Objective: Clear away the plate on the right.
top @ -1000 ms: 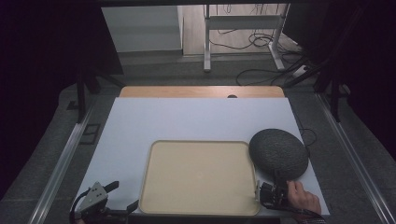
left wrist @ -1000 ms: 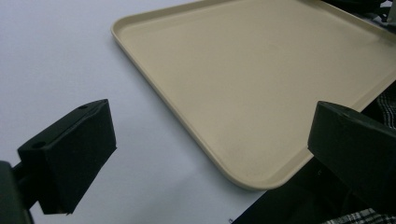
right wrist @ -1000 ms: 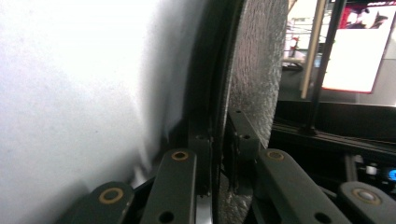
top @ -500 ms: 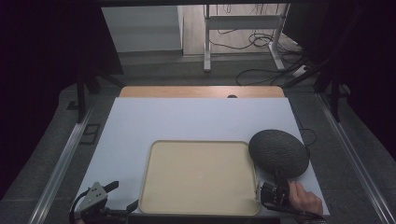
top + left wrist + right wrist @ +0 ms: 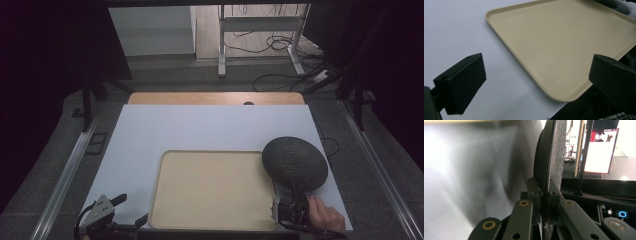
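The right gripper (image 5: 291,196) pinches the edge of the dark plate (image 5: 295,163), which sits just right of the tray (image 5: 212,190). The left gripper (image 5: 131,212) is wide open by the tray's near left corner.

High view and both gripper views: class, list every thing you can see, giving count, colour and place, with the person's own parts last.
Tray: one, beige, empty, on the near middle of the mat.
Dark round plate: one, dark grey, textured, at the tray's right edge, held by its rim.
Mat: one, white, covering most of the table.
Table: one, wooden strip showing beyond the mat.
Cables: several, black, on the floor beyond the table.
Left gripper: one, black, open, near left of the tray.
Right gripper: one, black, shut on the plate's rim.
Hand: one, near right corner.
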